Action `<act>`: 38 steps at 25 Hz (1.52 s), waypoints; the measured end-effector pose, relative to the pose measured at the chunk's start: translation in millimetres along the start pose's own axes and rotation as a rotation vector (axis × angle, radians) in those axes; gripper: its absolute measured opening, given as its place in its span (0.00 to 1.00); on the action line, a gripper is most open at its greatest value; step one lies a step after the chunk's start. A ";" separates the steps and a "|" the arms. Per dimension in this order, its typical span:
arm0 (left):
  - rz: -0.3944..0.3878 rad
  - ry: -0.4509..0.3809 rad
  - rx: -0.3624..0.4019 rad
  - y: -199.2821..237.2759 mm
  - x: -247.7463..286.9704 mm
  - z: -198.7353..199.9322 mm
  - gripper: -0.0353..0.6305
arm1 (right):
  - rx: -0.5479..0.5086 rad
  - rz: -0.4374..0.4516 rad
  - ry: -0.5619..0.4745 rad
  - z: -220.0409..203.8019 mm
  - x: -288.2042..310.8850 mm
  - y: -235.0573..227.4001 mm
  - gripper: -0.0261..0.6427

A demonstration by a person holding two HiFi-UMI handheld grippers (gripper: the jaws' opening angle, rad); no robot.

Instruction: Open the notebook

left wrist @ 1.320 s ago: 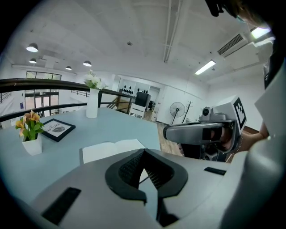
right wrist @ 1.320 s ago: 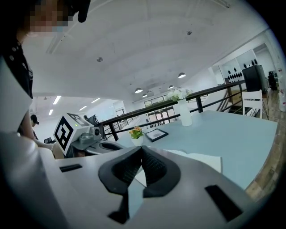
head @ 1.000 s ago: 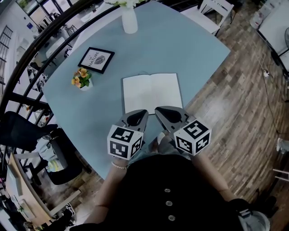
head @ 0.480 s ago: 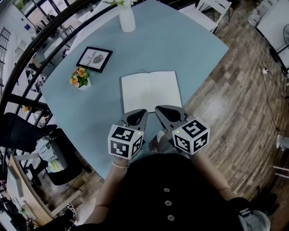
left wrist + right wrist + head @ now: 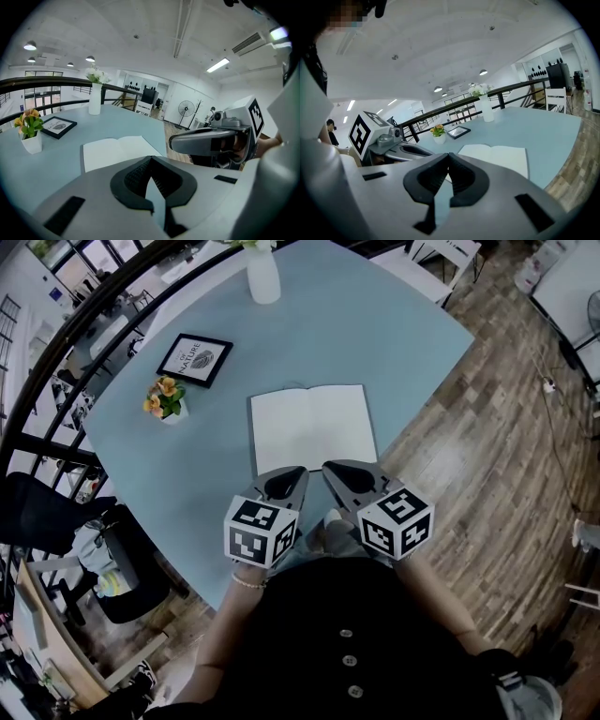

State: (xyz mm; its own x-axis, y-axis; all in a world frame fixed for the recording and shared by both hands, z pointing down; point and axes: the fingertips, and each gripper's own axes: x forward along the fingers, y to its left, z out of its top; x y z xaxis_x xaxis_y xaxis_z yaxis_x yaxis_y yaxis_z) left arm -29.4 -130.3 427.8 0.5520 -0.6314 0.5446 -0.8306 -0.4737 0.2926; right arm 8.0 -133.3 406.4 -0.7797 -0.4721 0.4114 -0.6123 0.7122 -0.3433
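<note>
The notebook (image 5: 312,427) lies open and flat on the light blue table (image 5: 375,334), both blank white pages up; it also shows in the left gripper view (image 5: 117,150) and in the right gripper view (image 5: 499,157). My left gripper (image 5: 292,472) and right gripper (image 5: 334,468) hover side by side just short of the notebook's near edge, over the table's front rim. Both are shut with nothing between the jaws. In its own view each gripper, left (image 5: 150,161) and right (image 5: 449,157), shows its tips meeting.
A small pot of orange flowers (image 5: 166,399) and a black framed picture (image 5: 196,359) stand left of the notebook. A white vase (image 5: 262,277) stands at the far edge. A dark railing (image 5: 84,324) runs behind the table; wooden floor (image 5: 497,446) lies to the right.
</note>
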 end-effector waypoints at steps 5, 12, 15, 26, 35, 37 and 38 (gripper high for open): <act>-0.006 0.001 0.001 -1.9 1.0 -0.8 0.08 | 0.008 0.000 0.005 -3.9 -0.9 0.1 0.05; -0.007 0.003 0.000 2.8 -1.0 -1.5 0.08 | 0.006 0.020 0.010 -4.4 1.8 4.4 0.05; -0.002 0.002 -0.004 4.0 -2.1 -1.3 0.08 | 0.007 0.024 0.013 -4.6 1.4 4.3 0.05; -0.004 0.005 -0.009 5.1 -2.4 -3.6 0.08 | 0.003 0.035 0.021 -6.0 4.1 4.1 0.05; -0.016 0.011 -0.012 0.6 2.6 -5.7 0.08 | 0.001 0.042 0.026 -7.9 3.6 3.8 0.05; -0.013 0.010 -0.014 1.4 2.2 -5.1 0.08 | -0.002 0.043 0.030 -8.5 3.2 3.7 0.05; -0.012 0.010 -0.014 2.1 2.0 -4.9 0.08 | -0.004 0.043 0.032 -8.8 3.1 3.7 0.05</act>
State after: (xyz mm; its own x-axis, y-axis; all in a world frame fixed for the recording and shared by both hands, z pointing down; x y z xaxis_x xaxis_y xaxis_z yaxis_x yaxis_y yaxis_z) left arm -30.4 -129.5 433.4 0.5609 -0.6197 0.5489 -0.8252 -0.4722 0.3100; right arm 4.5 -127.5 413.8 -0.8008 -0.4244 0.4227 -0.5777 0.7336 -0.3579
